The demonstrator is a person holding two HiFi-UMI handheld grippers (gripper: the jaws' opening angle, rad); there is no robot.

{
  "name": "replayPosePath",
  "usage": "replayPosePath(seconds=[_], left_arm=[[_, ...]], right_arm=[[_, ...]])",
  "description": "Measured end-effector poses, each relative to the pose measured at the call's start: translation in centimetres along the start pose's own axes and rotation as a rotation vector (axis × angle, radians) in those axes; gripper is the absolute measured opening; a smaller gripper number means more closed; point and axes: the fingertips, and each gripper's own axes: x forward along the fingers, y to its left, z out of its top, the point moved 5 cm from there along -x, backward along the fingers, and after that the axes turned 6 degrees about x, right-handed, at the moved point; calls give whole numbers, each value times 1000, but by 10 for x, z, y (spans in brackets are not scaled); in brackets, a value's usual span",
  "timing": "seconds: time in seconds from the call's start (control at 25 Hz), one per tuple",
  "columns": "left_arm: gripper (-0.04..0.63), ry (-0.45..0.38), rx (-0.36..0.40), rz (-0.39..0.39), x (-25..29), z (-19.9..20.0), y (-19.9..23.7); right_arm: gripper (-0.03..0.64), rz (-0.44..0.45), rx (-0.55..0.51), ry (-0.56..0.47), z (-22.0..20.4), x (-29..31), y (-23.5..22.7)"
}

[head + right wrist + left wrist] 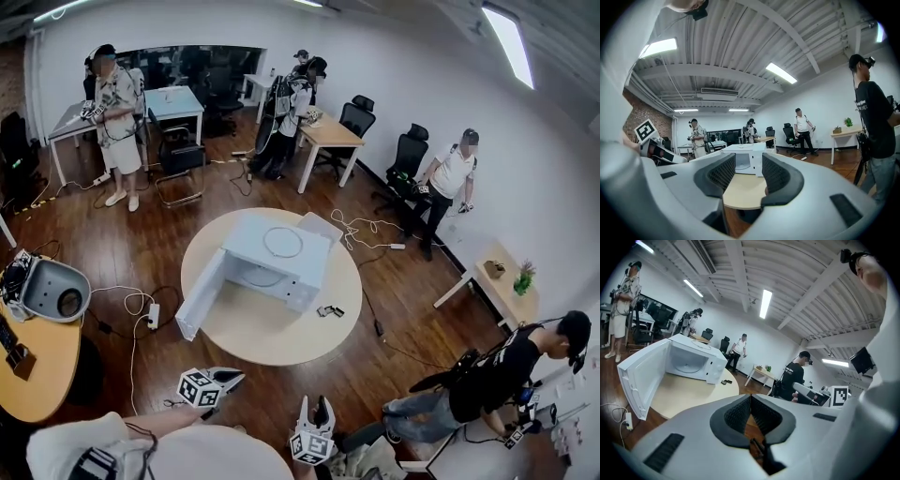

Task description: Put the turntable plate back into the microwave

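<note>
A white microwave (302,265) stands on the round table (272,333) with its door (200,298) swung open to the left. The clear turntable plate (283,243) lies flat on the microwave's roof; in the left gripper view the turntable plate (701,346) shows as a thin ring on the roof. My left gripper (230,378) hovers before the table's near edge, shut with nothing in it (750,401). Beside it, my right gripper (315,409) is open and empty, pointing at the microwave (745,161) across the table.
Two small dark items (330,310) lie on the table right of the microwave. A power strip and cables (153,316) lie on the floor at the left. A guitar (28,361) and a grey tub (52,291) sit far left. A person (497,375) stands at the right.
</note>
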Motion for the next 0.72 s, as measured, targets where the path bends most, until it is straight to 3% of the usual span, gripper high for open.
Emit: replayPosePath(seconds=[0.72], left_arm=[[12,23,22,-47,14,-1,-3]], right_arm=[[186,9,-85,43,-7,-4,7]])
